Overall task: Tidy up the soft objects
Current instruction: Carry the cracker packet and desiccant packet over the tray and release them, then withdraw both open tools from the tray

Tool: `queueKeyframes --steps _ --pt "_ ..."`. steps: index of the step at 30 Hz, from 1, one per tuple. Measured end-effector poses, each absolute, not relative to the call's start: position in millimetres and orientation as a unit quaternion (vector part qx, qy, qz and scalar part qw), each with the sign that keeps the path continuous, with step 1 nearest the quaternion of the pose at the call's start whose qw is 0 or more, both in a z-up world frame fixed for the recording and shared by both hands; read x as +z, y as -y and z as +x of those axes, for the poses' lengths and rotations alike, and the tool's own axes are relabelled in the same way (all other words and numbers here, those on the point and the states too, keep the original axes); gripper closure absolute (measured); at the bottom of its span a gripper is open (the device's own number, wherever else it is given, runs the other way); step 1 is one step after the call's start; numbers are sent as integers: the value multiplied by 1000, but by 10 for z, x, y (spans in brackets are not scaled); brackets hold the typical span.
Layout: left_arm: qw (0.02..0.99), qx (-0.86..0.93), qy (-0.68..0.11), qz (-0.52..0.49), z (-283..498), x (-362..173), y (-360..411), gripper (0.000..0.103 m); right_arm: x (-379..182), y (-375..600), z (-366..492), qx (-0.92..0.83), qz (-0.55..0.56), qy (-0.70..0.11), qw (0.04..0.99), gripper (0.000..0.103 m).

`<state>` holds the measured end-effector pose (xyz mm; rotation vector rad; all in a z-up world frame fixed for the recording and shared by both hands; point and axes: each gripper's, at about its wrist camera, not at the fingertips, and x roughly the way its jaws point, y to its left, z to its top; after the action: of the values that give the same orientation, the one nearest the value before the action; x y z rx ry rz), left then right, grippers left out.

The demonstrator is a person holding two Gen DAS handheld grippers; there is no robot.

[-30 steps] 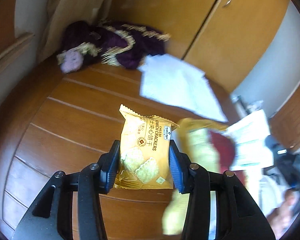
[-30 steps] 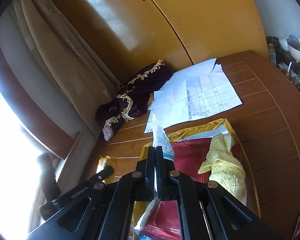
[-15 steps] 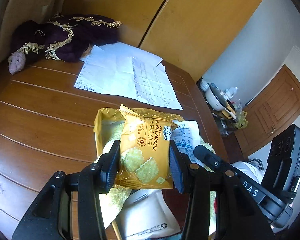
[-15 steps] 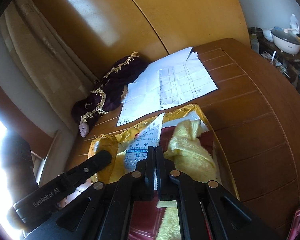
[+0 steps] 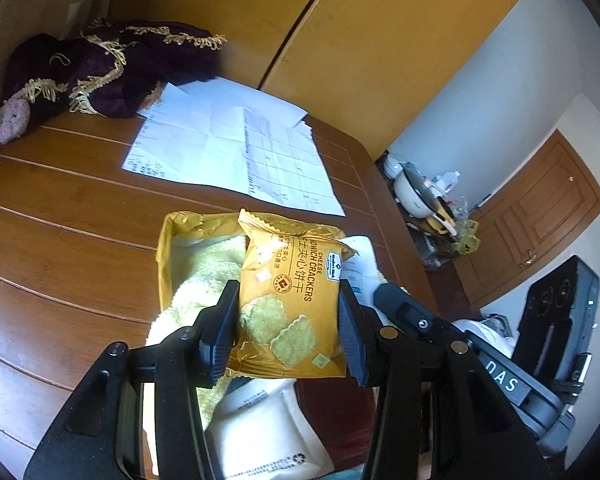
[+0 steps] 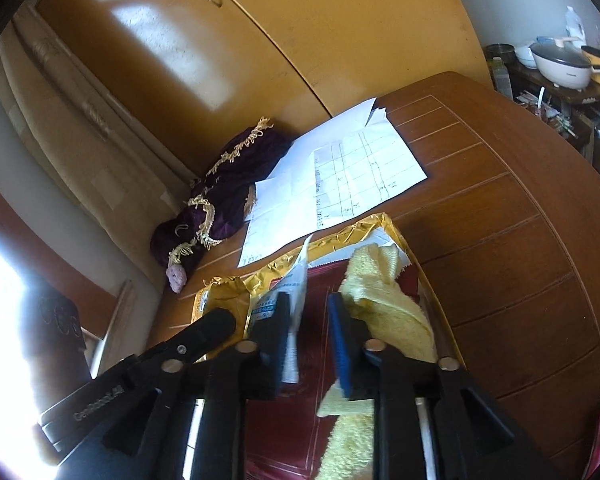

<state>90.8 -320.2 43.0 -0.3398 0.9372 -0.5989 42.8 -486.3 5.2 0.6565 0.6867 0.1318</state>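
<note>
Now we hold the cracker packet point(image 5: 290, 300) clamped in the left gripper point(image 5: 288, 332) over the gold-rimmed tray point(image 6: 374, 222), right gripper point(image 6: 308, 336) spread around a white sachet point(image 6: 296, 300); next, probably lower and release it beside the yellow towel point(image 6: 384, 308).

Cracker packet point(image 5: 290, 304), orange-gold, pinched between the left gripper point(image 5: 288, 332) pads: reads "CHEESE SANDWICH CRACKERS", first letters of the middle word covered by a fold, with a line of large Chinese characters beside it. Small blue-and-white brand badge near its top edge, too small to read.

Right gripper point(image 5: 504, 380) body, seen from the left wrist: white letters "DAS".

Left gripper body, seen from the right wrist: pale lettering, looks like "GenRobot.AI".

White pouch point(image 5: 268, 436) below the packet: fine print and a recycling mark, illegible. Gridded paper sheets point(image 6: 352, 176): handwriting illegible.
</note>
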Motion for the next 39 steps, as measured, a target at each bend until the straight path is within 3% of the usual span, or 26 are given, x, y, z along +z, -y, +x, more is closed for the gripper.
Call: queueKeyframes --steps 2,6,10,21,24,26,30,39 --pt "822 -304 -451 -168 903 449 3186 56 60 4870 420 64 319 -326 888 66" --pt "810 -324 -457 -174 874 523 3050 51 70 4894 387 61 327 -315 889 57" --pt "817 -328 -428 -205 786 670 2769 32 94 4915 345 54 330 -305 892 44" --pt "848 -287 -404 -190 384 653 2595 32 227 4815 153 29 292 -256 921 41" --pt "863 -258 -396 -178 217 599 2552 32 296 4666 -5 44 272 -239 931 32" --pt "874 -234 -389 -174 102 545 2517 32 307 4494 -92 66 247 -246 935 21" --pt "889 -178 -387 -168 -34 421 2474 32 183 4181 -243 92 203 -292 930 21" --pt "891 -170 -387 -165 -214 364 2379 32 -84 4165 -214 79 216 -350 908 21"
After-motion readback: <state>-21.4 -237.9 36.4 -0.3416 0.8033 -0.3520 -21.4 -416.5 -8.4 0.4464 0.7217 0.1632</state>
